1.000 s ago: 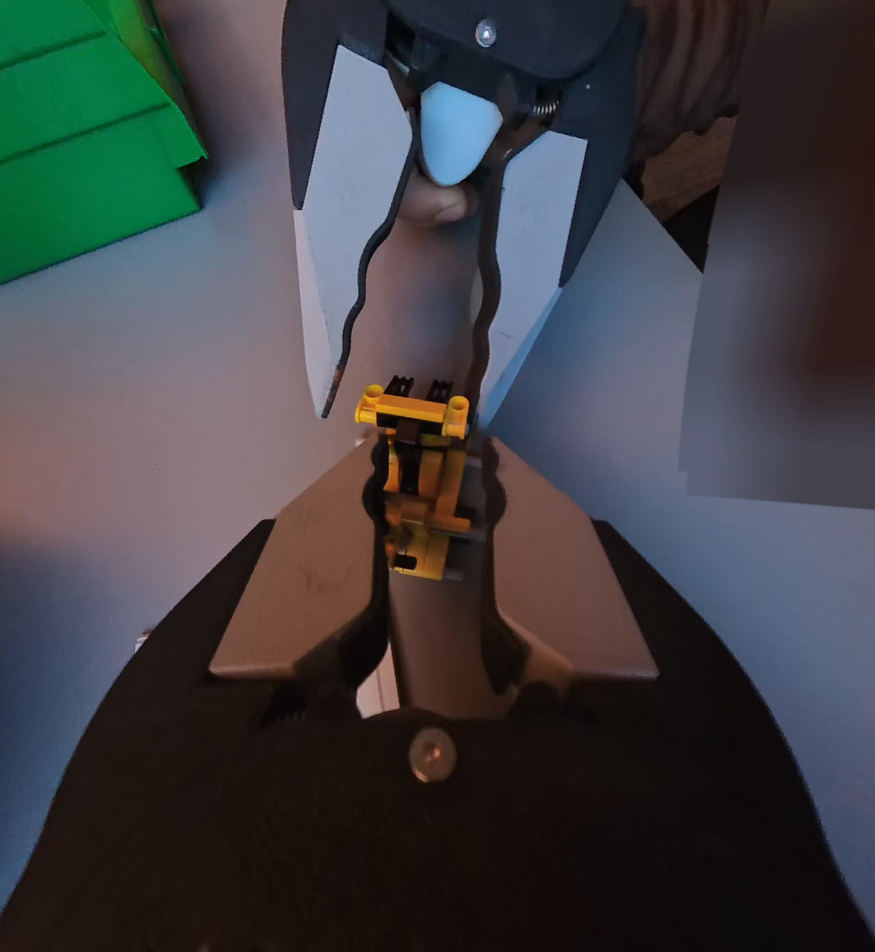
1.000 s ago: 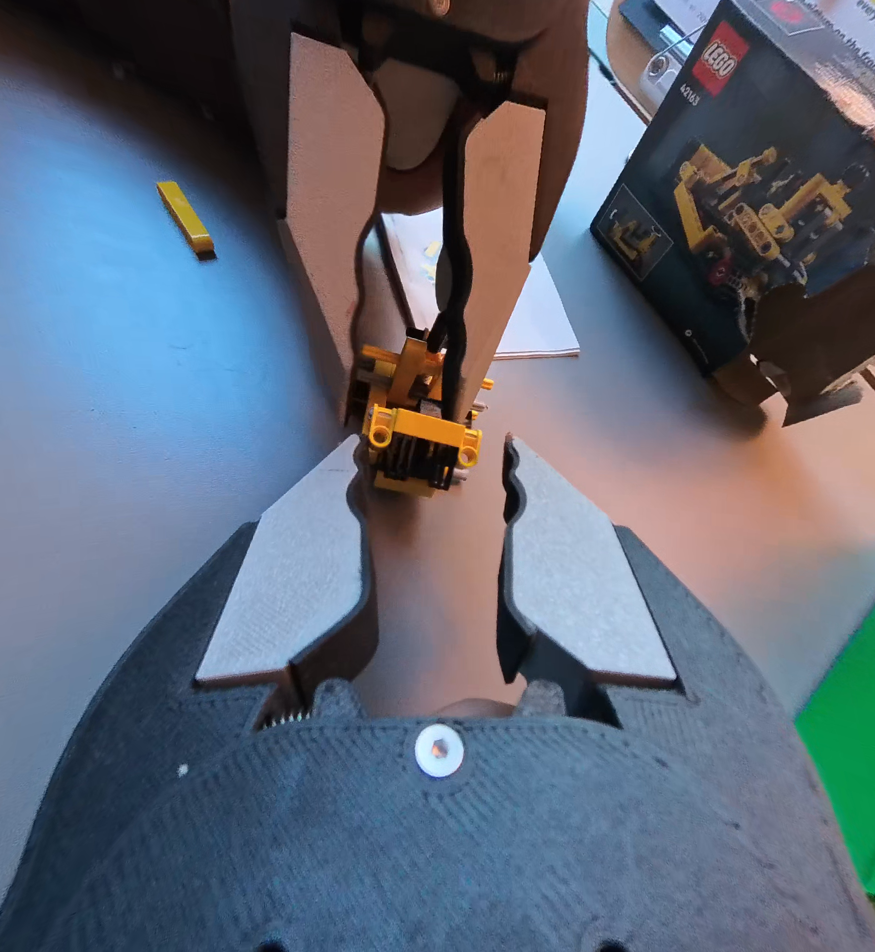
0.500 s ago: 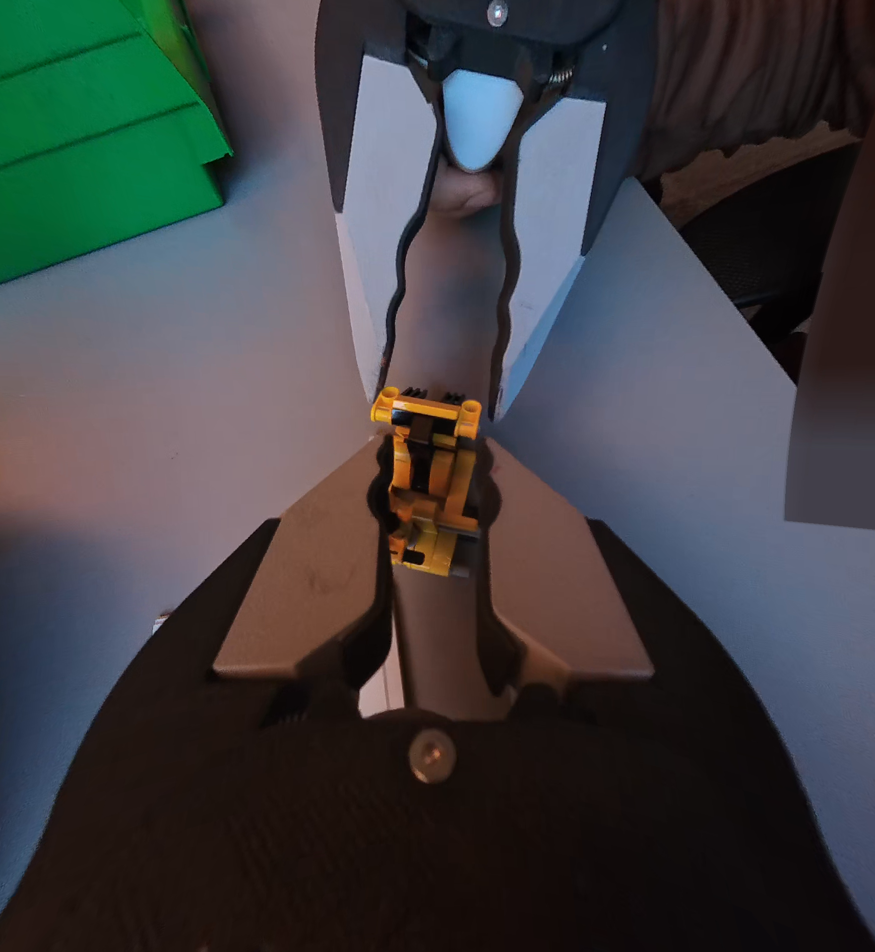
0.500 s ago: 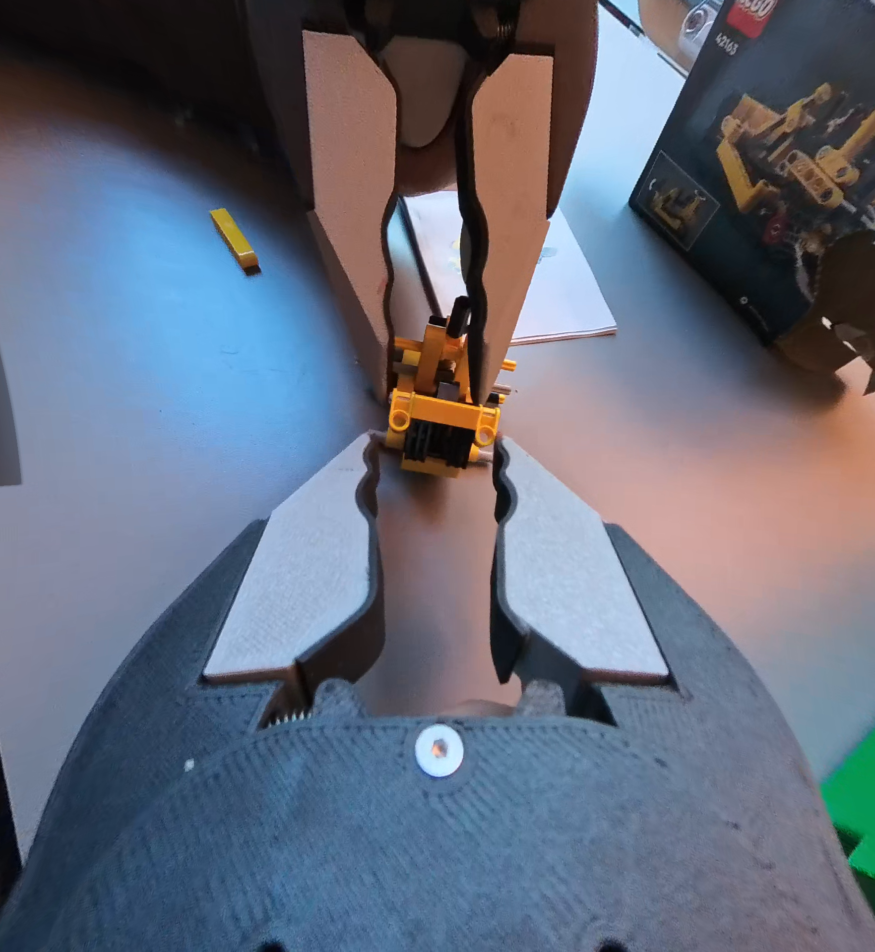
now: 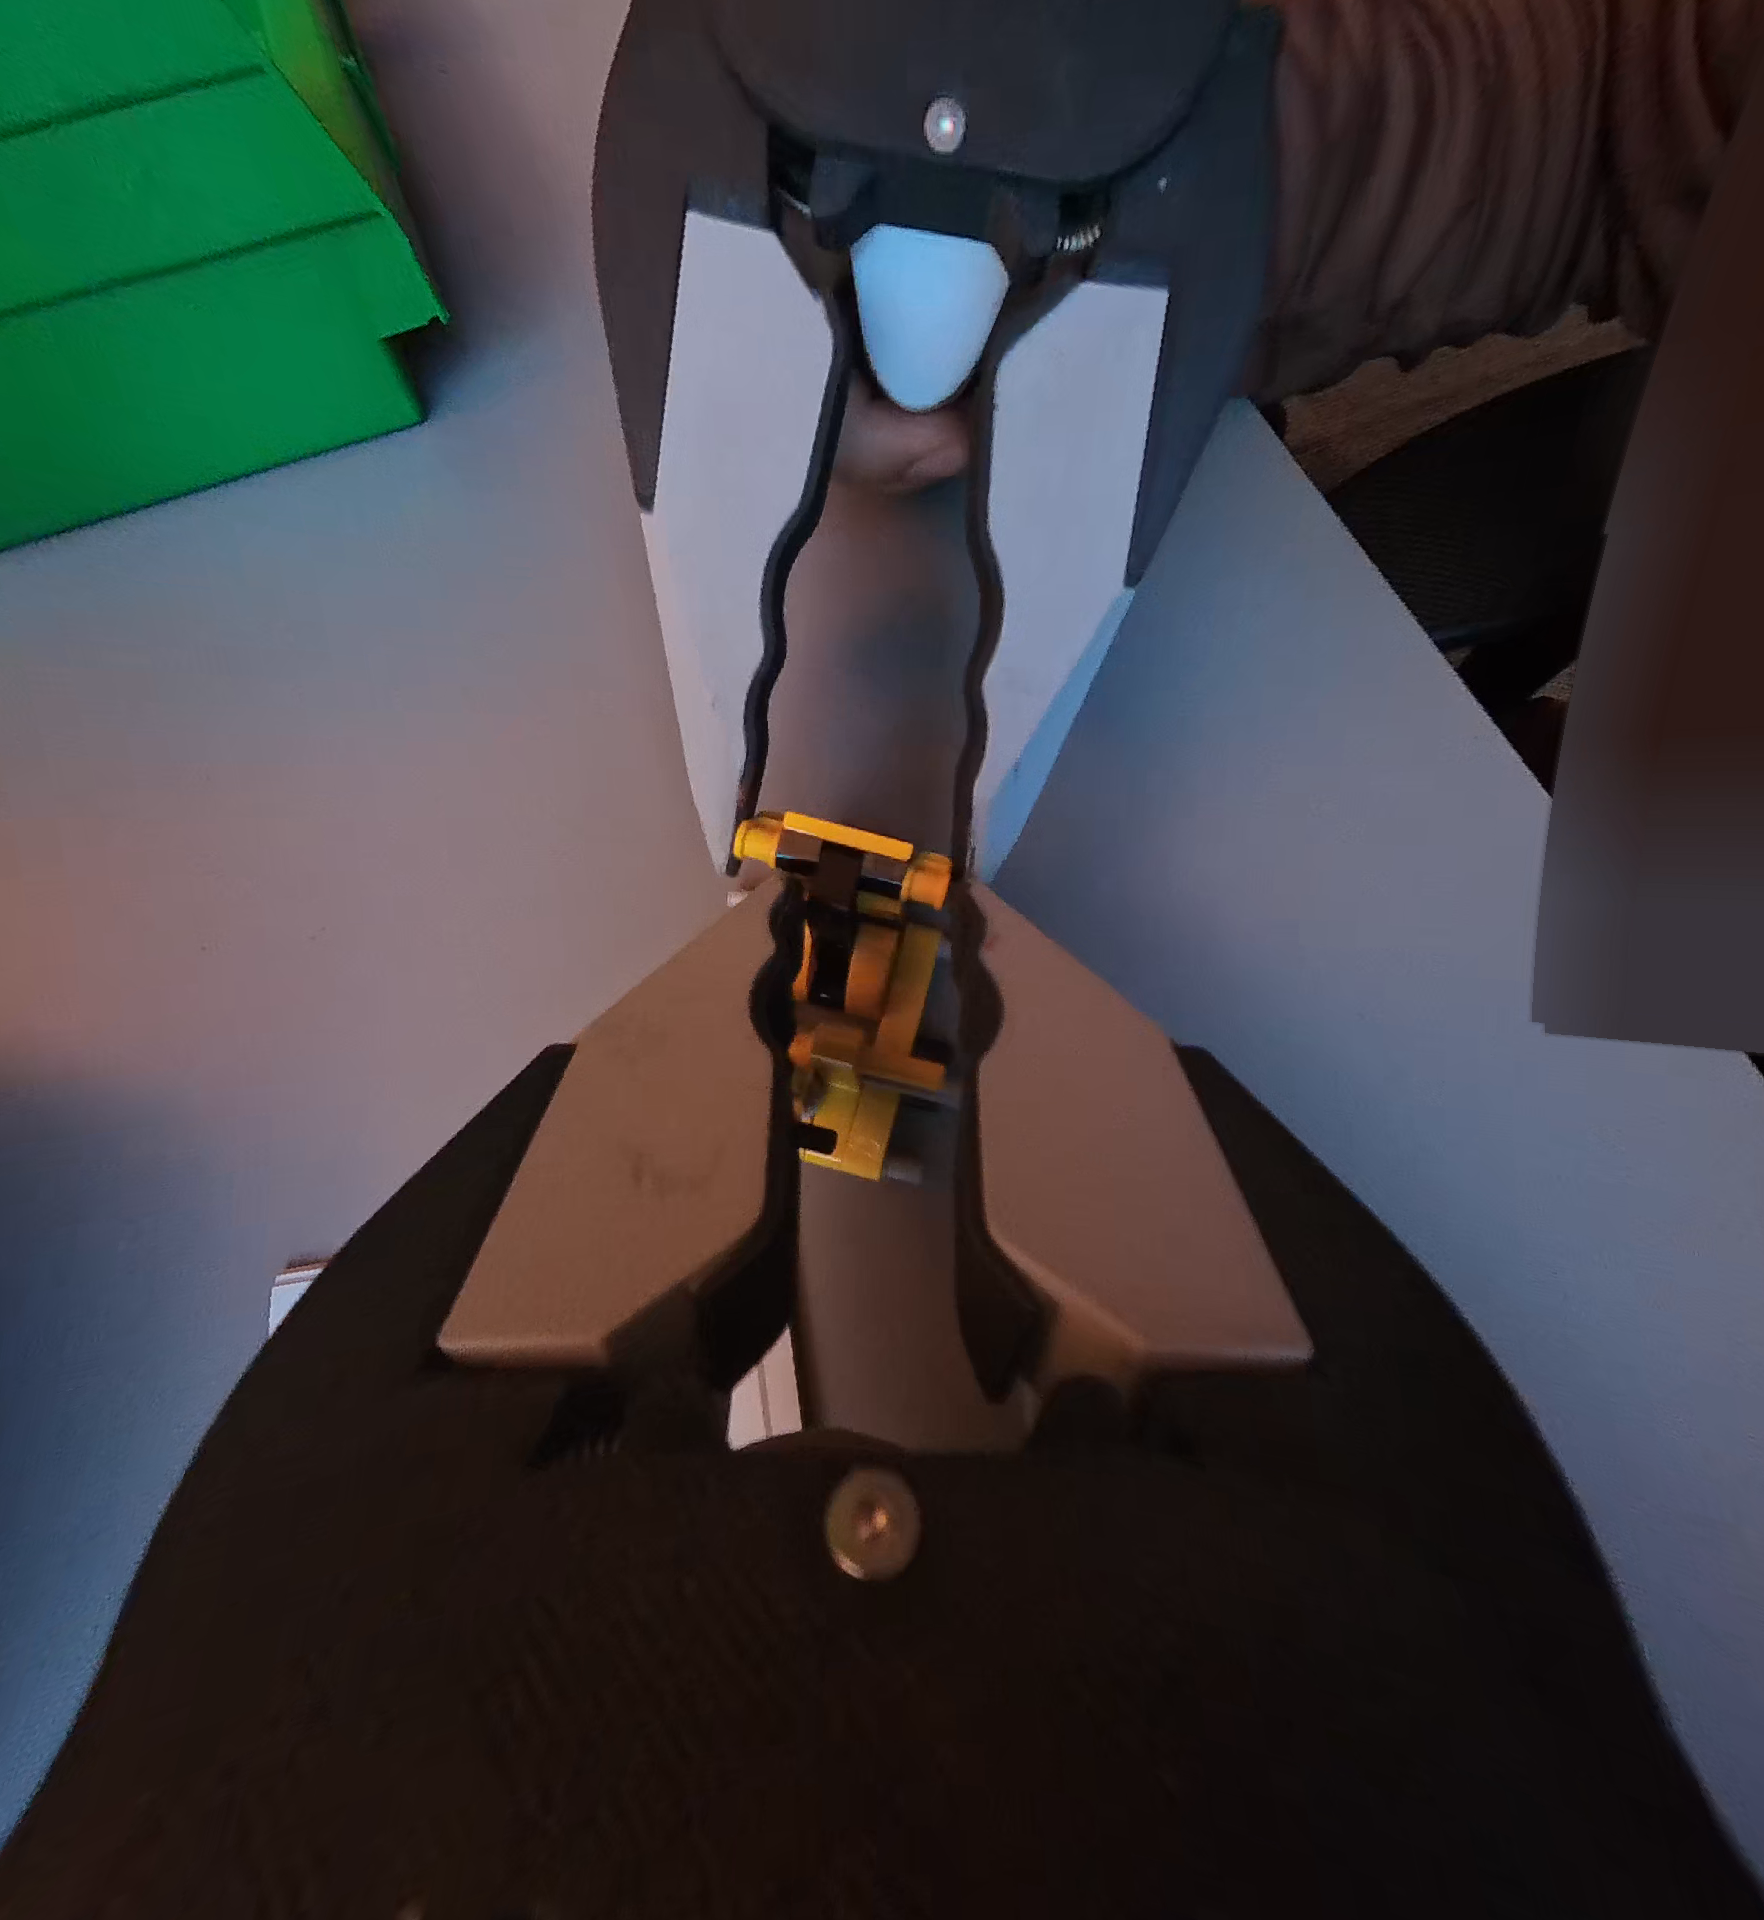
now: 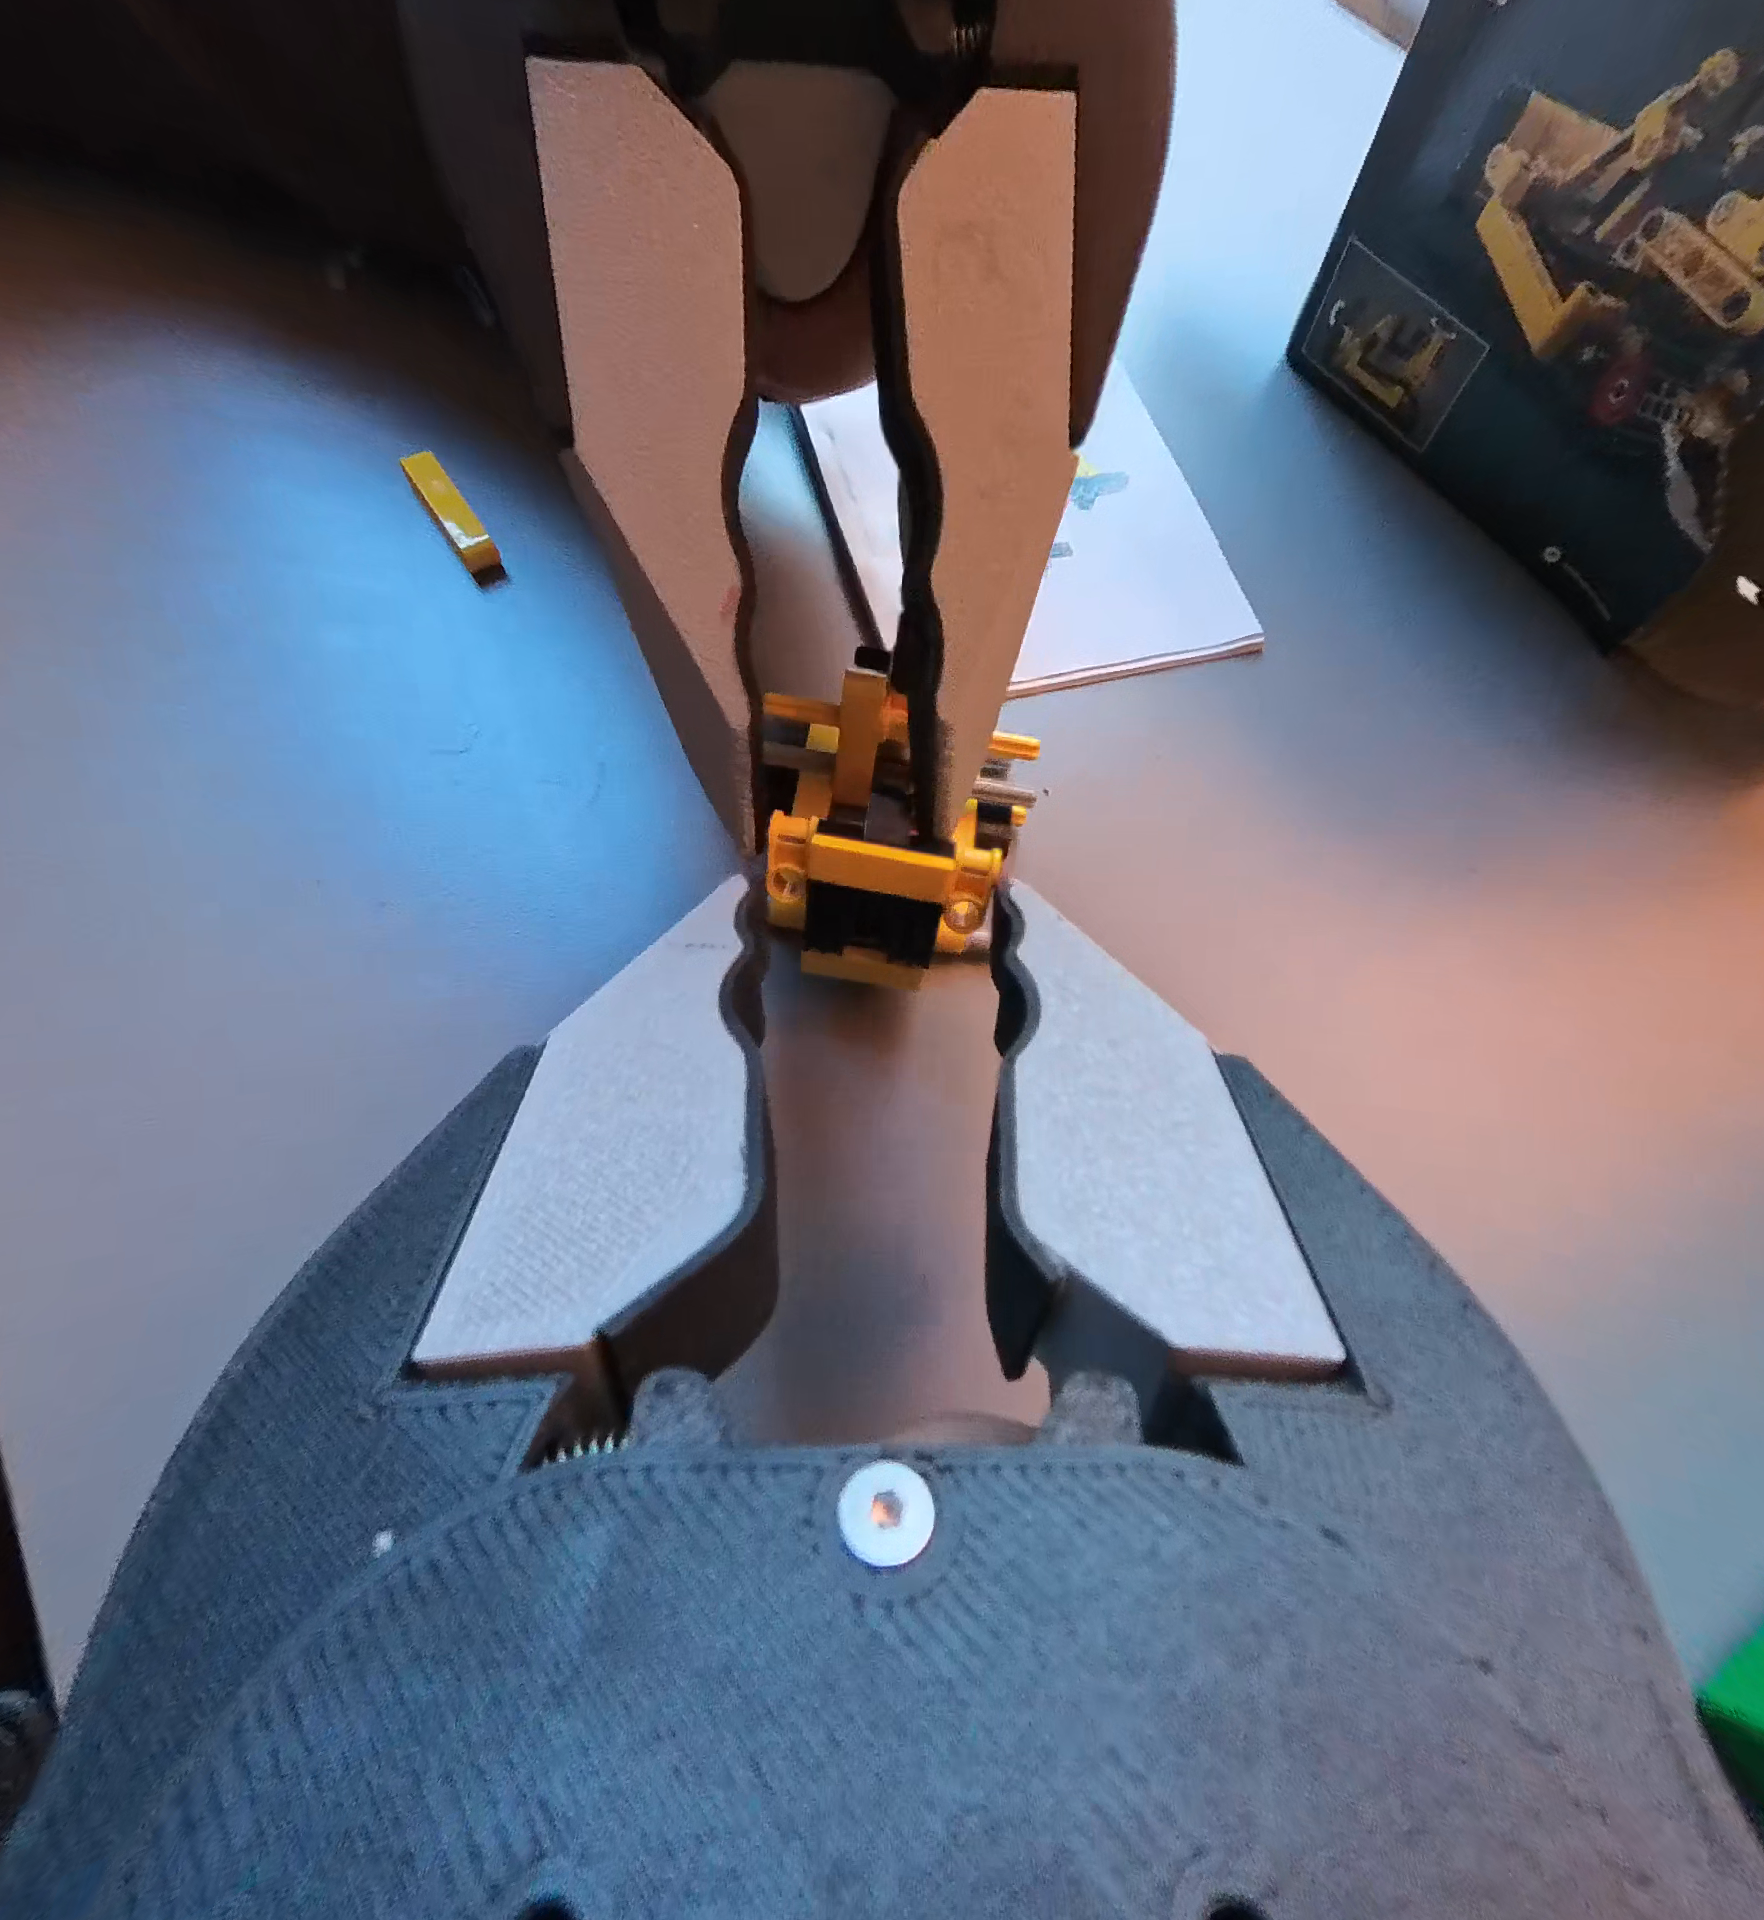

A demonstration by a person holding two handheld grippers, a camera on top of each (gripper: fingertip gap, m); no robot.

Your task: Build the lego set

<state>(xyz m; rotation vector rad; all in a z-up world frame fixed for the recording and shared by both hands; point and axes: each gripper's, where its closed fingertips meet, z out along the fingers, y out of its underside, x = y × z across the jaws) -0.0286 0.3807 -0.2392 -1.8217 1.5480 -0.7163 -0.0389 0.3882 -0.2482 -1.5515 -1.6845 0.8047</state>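
A small yellow and black lego assembly [image 5: 862,997] is clamped between the fingers of my left gripper [image 5: 867,914], just above the grey table [image 5: 234,831]. My right gripper [image 6: 873,914] faces it from the opposite side. It is open, with its fingertips on either side of the assembly's front yellow cross beam [image 6: 878,868]. I cannot tell whether they touch the beam. In the left wrist view the right gripper [image 5: 857,831] comes in from the top. In the right wrist view the left gripper [image 6: 847,821] comes in from the top, shut on the assembly.
A loose flat yellow piece [image 6: 452,514] lies on the table at the left. An instruction booklet [image 6: 1117,561] lies behind the grippers, and the dark lego box [image 6: 1584,312] stands at the back right. A green box [image 5: 130,260] stands at one corner. The table edge [image 5: 1377,623] runs close by. Left and right tips are no more than a few centimetres apart. The loose flat yellow piece [image 6: 452,514] is about 12 cm from both grippers' fingertips.
My right gripper has narrowed its opening and moved forward, so its fingertips now flank the front beam. The left gripper has kept its hold on the assembly.
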